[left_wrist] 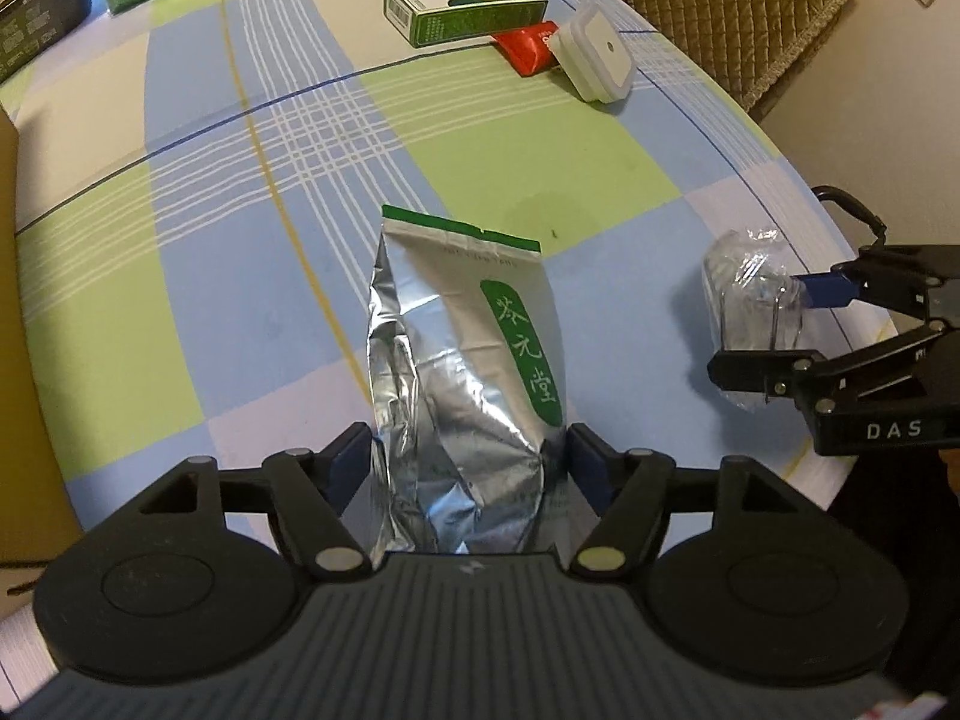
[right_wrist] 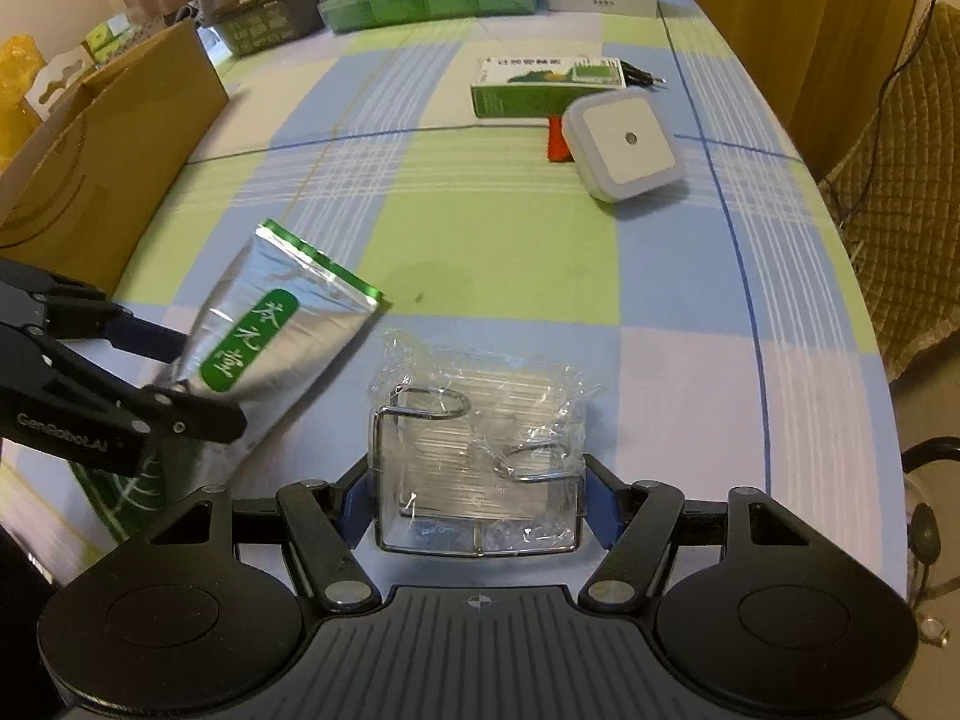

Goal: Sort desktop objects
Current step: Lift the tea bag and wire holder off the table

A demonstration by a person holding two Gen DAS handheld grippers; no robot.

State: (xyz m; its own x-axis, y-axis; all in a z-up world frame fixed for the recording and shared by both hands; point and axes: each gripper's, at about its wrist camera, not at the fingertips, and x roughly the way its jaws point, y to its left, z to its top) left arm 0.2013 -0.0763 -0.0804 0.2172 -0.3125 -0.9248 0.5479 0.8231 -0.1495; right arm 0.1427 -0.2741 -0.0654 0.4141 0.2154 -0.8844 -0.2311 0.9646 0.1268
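**Both grippers loaded, far objects still waiting**

Left gripper [left_wrist: 468, 468] is pinching the lower end of a silver foil tea pouch [left_wrist: 462, 372], its blue pads pressed against both sides of the crinkled bag, which stretches away from the fingers over the tabletop [left_wrist: 240, 276]. To its right, the right gripper [right_wrist: 477, 495] is clamped on a clear plastic-wrapped wire rack [right_wrist: 477, 456], one pad on each side of the package. Whether either item is lifted clear of the cloth or resting on it is hard to judge through the fisheye lens.

Further ahead of the right gripper, well apart from it, sits a small group not yet dealt with: a white square night light [right_wrist: 624, 144], a red packet [right_wrist: 557, 144] partly tucked behind it and touching it, and a green and white carton [right_wrist: 546, 87] just beyond. Off to the left of both grippers stands an open cardboard box [right_wrist: 114, 180], a likely destination.

By my reading the sorting is at an early to middle stage: two items are in hand but not placed, and at least three remain.
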